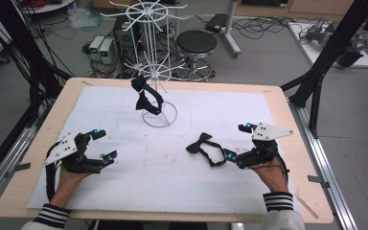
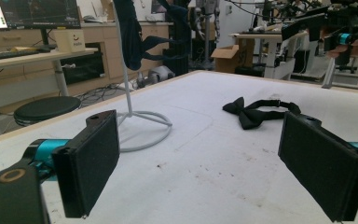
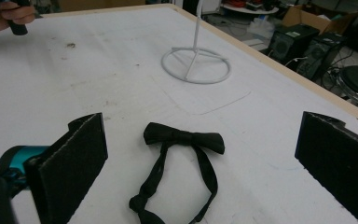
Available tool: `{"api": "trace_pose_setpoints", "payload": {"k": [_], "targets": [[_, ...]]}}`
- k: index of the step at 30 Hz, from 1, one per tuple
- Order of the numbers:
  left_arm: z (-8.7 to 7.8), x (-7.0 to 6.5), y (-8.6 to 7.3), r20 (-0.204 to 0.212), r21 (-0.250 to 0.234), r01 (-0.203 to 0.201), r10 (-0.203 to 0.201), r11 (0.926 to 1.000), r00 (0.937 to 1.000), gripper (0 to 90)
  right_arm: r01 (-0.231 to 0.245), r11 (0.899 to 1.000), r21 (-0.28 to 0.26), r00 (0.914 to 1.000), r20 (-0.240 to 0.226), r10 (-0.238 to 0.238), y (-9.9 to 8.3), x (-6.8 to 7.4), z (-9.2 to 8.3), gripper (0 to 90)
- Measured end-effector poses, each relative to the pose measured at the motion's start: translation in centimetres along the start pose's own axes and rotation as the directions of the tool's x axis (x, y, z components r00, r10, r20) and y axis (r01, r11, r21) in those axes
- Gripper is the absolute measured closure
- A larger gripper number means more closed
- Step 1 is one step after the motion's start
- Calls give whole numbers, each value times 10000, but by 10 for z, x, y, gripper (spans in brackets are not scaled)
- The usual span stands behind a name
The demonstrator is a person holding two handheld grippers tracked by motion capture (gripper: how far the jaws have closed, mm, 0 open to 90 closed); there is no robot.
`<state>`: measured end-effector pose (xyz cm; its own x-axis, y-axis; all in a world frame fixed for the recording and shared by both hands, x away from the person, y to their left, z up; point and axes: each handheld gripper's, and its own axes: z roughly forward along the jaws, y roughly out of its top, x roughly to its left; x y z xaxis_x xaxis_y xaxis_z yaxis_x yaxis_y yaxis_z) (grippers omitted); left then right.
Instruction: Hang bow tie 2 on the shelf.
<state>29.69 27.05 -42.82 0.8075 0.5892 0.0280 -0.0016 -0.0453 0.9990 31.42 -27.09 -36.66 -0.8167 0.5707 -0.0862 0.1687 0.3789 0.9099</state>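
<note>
Bow tie (image 1: pixel 206 148): lies flat on the desk (image 1: pixel 278 211), toward its right edge, not yet hung.
Right gripper (image 1: pixel 235 143): jaws apart, straddling its strap, nothing clamped.
Left gripper (image 1: pixel 104 145): spread, empty, near left edge.
Rack (image 1: pixel 149 67): far edge, one tie already hanging (image 1: pixel 146 98).
Remaining: grasp, lift, hang.

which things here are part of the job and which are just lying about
In the job: bow tie on the table, white wire rack, second bow tie hanging on it, right gripper, left gripper.
Lying about: black stool, boxes and cables on the floor.
</note>
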Motion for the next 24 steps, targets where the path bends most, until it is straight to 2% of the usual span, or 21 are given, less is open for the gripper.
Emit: {"api": "trace_pose_setpoints", "payload": {"k": [5, 9, 12, 16, 24], "targets": [[1, -1, -2, 11, 53, -109, 109, 9999, 9999, 131, 236, 9979, 598, 9990, -405, -212, 10, -7, 9, 14], [2, -1, -5, 37, 104, -117, 117, 9999, 9999, 130, 571, 9912, 1196, 9960, -759, -482, 18, -10, 19, 14], [2, -2, -5, 24, 72, -111, 111, 9999, 9999, 130, 723, 9878, 1377, 9942, -890, -603, 22, -12, 25, 14], [2, -2, -6, 66, 117, -104, 103, 9999, 9999, 130, 1010, 9756, 1949, 9907, -1093, -807, 27, -18, 35, 14], [3, -2, -7, 96, 168, -88, 86, 9998, 9999, 130, 1495, 9593, 2395, 9835, -1358, -1194, 38, -25, 44, 14]]}}
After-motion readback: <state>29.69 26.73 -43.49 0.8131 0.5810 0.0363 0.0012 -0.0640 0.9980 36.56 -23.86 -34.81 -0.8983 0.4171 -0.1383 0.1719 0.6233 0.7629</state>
